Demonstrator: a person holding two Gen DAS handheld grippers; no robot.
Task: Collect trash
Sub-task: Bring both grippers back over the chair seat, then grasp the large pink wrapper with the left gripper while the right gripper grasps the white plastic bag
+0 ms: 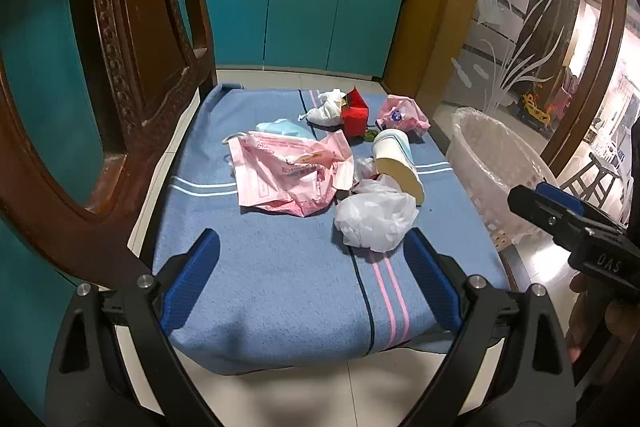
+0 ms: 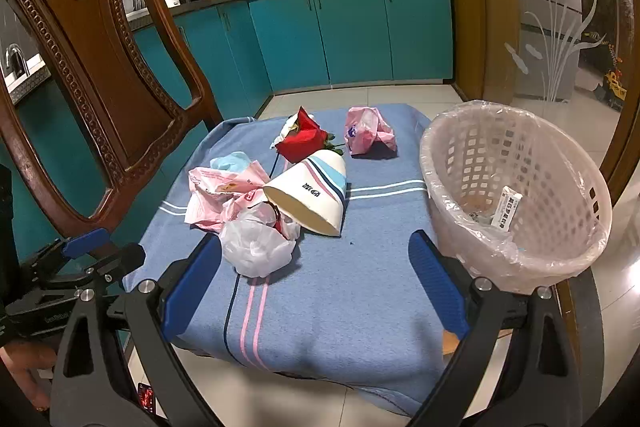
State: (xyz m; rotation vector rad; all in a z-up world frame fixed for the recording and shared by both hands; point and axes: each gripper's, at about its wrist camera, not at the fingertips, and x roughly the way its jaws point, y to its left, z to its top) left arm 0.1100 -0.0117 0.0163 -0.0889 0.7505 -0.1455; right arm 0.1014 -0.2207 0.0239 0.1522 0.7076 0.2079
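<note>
Surface: I see a blue woven cloth with white, pink and dark stripes (image 2: 320, 291) draped over a low seat; the trash lies on its middle and far half, the near half is bare.
Left gripper (image 1: 312, 279): my blue-padded jaws stand wide apart above the near edge of the cloth, holding nothing.
Right gripper (image 2: 316, 275): also spread wide and empty, low over the near part of the cloth.
Nearest trash: a crumpled white plastic bag (image 1: 376, 219), just ahead of both grippers, apart from the pads.
Cup: a white paper cup with pink, blue and dark stripes (image 2: 312, 191) lies on its side, mouth toward me, touching the white bag.
Wrapper: a crumpled pink printed plastic wrapper (image 1: 288, 175) left of the cup, with a pale blue piece (image 1: 280, 127) behind it.
Far trash: a red cardboard box (image 1: 354, 119) with white crumpled tissue (image 1: 326, 111) beside it, and a small pink plastic bag (image 2: 368, 131) to the right, apart from the rest.
Bin: a pale latticed plastic basket lined with a clear bag (image 2: 520, 267) stands at the right edge of the cloth; a small white printed carton (image 2: 506, 207) lies inside.
Room: a carved brown wooden chair back (image 2: 92, 67) rises on the left; teal kitchen cabinets (image 2: 352, 31) with pots on a stove run behind; an etched glass door (image 2: 552, 27) stands to the right; pale floor tiles below.
</note>
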